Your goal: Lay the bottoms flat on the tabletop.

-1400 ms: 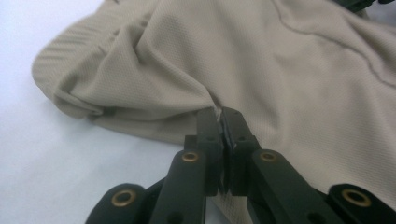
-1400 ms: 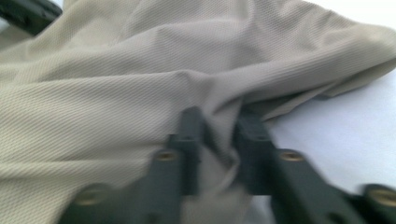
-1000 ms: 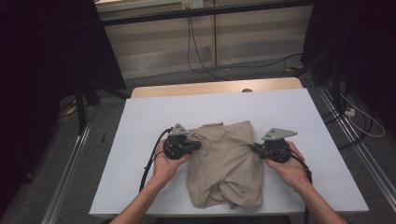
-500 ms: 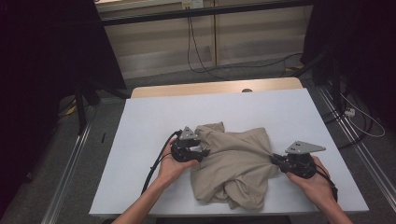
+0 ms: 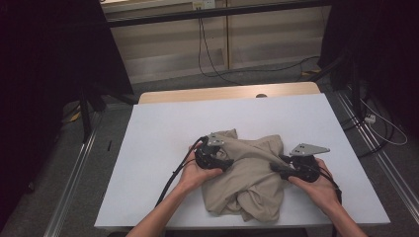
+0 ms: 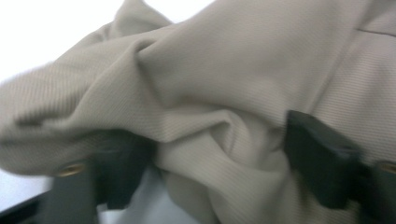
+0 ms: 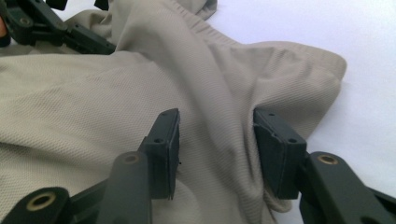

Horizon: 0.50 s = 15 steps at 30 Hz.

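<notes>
A person works a crumpled beige garment (image 5: 249, 177) lying at the near centre of a white table (image 5: 163, 128). At its 9 o'clock edge the left gripper (image 5: 225, 162), and at 3 o'clock the right gripper (image 5: 274, 166), have just been opening, jaws parted with loose folds between them, nothing clamped. Light, limp and unslippery, the cloth likely handles best pinched at a hem or seam.

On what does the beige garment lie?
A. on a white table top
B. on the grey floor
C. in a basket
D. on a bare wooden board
A: in the high view the crumpled beige garment rests on the white table top, between the two hands.
</notes>
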Available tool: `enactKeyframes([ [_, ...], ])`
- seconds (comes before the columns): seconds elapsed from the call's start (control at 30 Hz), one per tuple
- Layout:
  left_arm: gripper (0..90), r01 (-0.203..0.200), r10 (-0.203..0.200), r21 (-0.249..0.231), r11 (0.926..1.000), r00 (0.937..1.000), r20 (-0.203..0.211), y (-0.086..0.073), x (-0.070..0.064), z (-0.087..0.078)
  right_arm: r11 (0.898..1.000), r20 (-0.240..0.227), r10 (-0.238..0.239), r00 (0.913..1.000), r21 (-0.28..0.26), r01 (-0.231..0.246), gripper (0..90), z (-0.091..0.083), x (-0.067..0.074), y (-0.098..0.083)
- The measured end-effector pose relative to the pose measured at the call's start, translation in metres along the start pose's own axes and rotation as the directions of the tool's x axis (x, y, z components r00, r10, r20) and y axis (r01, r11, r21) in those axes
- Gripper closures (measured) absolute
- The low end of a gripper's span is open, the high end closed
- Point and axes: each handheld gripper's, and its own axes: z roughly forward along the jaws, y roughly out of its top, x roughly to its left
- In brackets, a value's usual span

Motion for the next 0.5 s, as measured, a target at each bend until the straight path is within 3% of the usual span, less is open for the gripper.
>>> enactKeyframes([
  [0.07,64.4,-0.025,0.025,-0.005,0.9997,0.9996,0.014,0.0,-0.004,-0.003,1.0,-0.006,-0.006,1.0,0.009,0.006,51.9,0.002,0.002,-0.001],
  [0.13,80.6,-0.01,0.01,0.004,0.9999,0.9996,0.026,0.0,-0.005,-0.005,1.0,-0.008,-0.009,0.9999,0.023,0.009,50.5,0.006,0.004,-0.002],
  [0.17,84.6,0.001,-0.001,0.007,1.0,0.999,0.044,-0.001,-0.003,-0.006,1.0,-0.008,-0.012,0.9999,0.027,0.012,49.3,0.007,0.005,-0.002],
  [0.43,86.9,-0.015,0.006,0.06,0.9981,0.9903,0.139,-0.013,-0.005,-0.027,0.999,0.048,-0.009,0.9988,0.048,0.007,31.9,0.013,0.006,-0.001],
  [0.5,86.9,-0.008,0.001,0.053,0.9986,0.9892,0.146,-0.019,-0.008,-0.033,0.996,0.025,0.0,0.9997,0.087,-0.002,30.5,0.019,0.006,-0.003],
])
